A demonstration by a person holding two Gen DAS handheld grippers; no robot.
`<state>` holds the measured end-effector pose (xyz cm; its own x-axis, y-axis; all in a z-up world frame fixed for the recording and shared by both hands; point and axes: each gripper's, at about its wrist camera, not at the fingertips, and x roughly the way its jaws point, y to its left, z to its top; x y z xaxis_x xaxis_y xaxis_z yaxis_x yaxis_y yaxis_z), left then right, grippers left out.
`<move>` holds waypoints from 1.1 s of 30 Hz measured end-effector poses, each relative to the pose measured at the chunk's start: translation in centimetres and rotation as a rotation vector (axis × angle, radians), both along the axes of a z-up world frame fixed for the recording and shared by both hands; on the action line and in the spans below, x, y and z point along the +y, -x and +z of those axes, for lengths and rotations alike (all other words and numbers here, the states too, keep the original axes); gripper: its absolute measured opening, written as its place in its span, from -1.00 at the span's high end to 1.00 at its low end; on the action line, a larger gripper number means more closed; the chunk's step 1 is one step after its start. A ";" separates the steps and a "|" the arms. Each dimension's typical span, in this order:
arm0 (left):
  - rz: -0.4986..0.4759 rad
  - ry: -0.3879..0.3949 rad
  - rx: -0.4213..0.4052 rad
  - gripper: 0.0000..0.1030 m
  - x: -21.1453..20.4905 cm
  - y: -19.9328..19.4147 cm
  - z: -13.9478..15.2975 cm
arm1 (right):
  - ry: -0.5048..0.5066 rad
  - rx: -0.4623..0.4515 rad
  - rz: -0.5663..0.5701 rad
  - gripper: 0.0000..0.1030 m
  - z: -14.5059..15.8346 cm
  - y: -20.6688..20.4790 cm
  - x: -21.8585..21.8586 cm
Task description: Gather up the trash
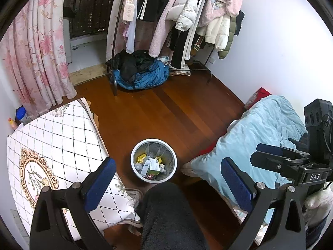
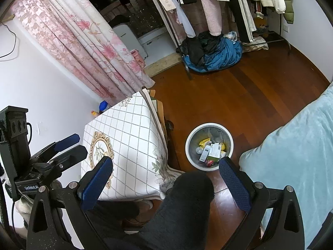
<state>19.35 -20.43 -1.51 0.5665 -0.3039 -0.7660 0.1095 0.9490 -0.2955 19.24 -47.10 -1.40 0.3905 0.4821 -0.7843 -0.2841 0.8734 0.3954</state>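
Blue-padded fingers [image 1: 100, 184] of the left gripper [image 1: 168, 184] stand spread wide with nothing between them; only their inner faces and black brackets show, the rest cut off by the lower edge. The right gripper [image 2: 166, 183] is likewise parted and empty, its bases running out of frame. Each gripper also appears in the other's view, at the far side: the right one in the left wrist view is partly behind its own camera block, and a pale gloved hand [image 1: 318, 203] below it is only half seen.

Between the fingers in both views rises a dark fleecy leg [image 1: 168, 214], which hides the floor right below the grippers. Just past it on the wooden floor [image 1: 166, 108] stands the white-rimmed trash bin [image 1: 153, 160], lined with a grey bag. Inside lie a white carton [image 1: 155, 164], a yellow wrapper [image 1: 142, 157] and other scraps too small and jumbled to name.

Left of the bin is a table under a white checked cloth [image 1: 62, 141], whose drape hides the legs. Right of it lies a light blue quilt [image 1: 260, 137], cut off at the edge. Behind the table a blue-capped bottle [image 1: 21, 114] peeks out, mostly covered. Farther off, a pink floral curtain [image 1: 35, 48] hangs, and a clothes rack [image 1: 187, 16] of coats stands over a blue and black heap [image 1: 141, 73].
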 end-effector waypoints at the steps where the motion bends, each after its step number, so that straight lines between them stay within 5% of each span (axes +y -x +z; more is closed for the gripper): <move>1: -0.001 0.002 0.000 -1.00 0.0 0.0 0.0 | 0.002 0.000 0.001 -1.00 0.0 0.0 -0.1; 33: 0.003 0.005 -0.002 -1.00 0.5 0.1 0.2 | 0.013 0.010 0.047 -1.00 0.7 -0.3 1.2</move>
